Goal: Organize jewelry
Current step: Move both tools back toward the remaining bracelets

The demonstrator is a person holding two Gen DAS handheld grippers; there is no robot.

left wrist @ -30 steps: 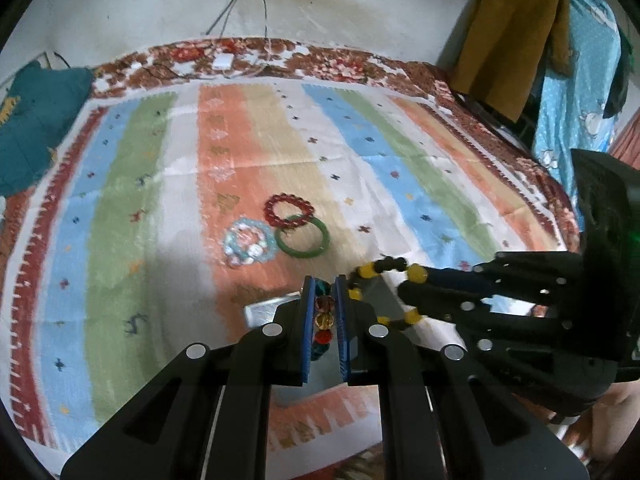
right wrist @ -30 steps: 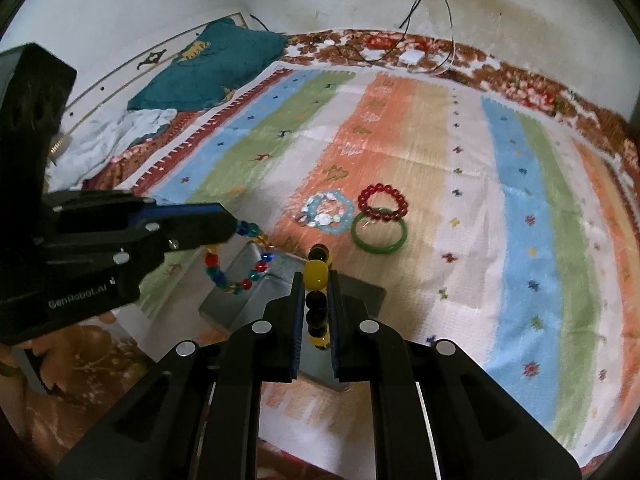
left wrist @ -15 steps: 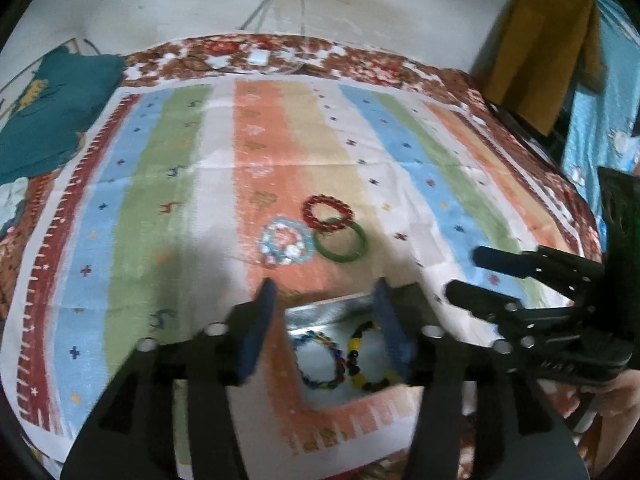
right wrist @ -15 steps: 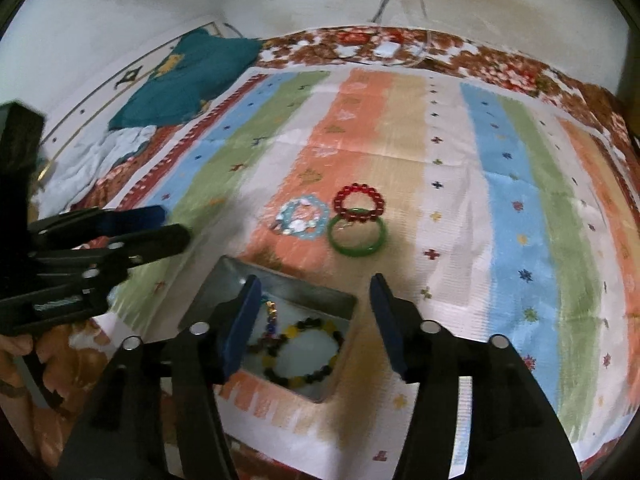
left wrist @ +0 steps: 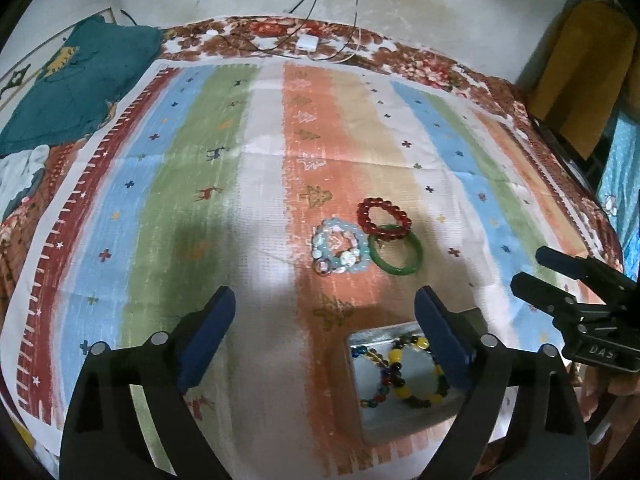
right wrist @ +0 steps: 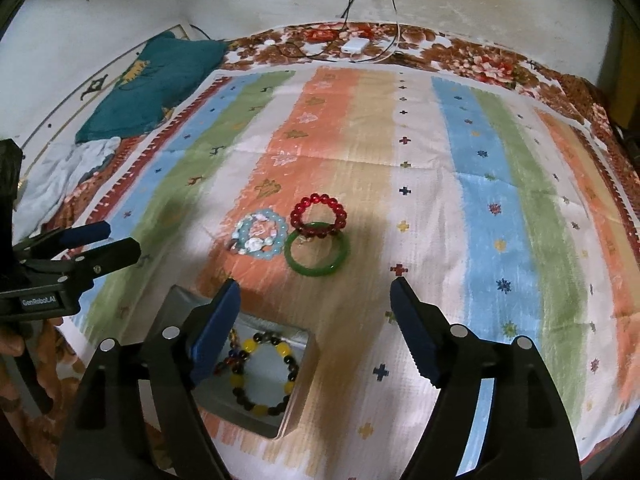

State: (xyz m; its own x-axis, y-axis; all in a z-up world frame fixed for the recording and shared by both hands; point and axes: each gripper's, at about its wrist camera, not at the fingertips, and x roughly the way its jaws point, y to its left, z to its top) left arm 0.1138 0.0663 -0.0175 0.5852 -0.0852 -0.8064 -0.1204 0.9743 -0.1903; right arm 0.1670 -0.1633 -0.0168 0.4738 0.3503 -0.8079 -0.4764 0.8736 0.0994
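A grey metal tray (left wrist: 404,422) (right wrist: 298,396) near the striped cloth's front edge holds a yellow-and-black bead bracelet (left wrist: 418,376) (right wrist: 266,374) and a multicoloured bead bracelet (left wrist: 376,376) (right wrist: 232,354). Further out on the cloth lie a red bead bracelet (left wrist: 384,216) (right wrist: 318,216), a green bangle (left wrist: 396,255) (right wrist: 318,256) and a pale blue bead bracelet (left wrist: 339,249) (right wrist: 260,236). My left gripper (left wrist: 326,304) hovers left of the tray, jaws opening wide with nothing between them. My right gripper (right wrist: 314,296) hovers just beyond the tray, jaws opening and empty.
The striped cloth (left wrist: 260,184) covers a bed with a floral border. A teal pillow (left wrist: 72,84) and white cloth (left wrist: 20,168) lie at the far left. A white charger (left wrist: 307,43) with cables sits by the wall. Clothes (left wrist: 580,80) hang at the right.
Both grippers opened and dropped their bracelets, which now lie in the tray. The left gripper shifted left of the tray; the right one drew away to the right.
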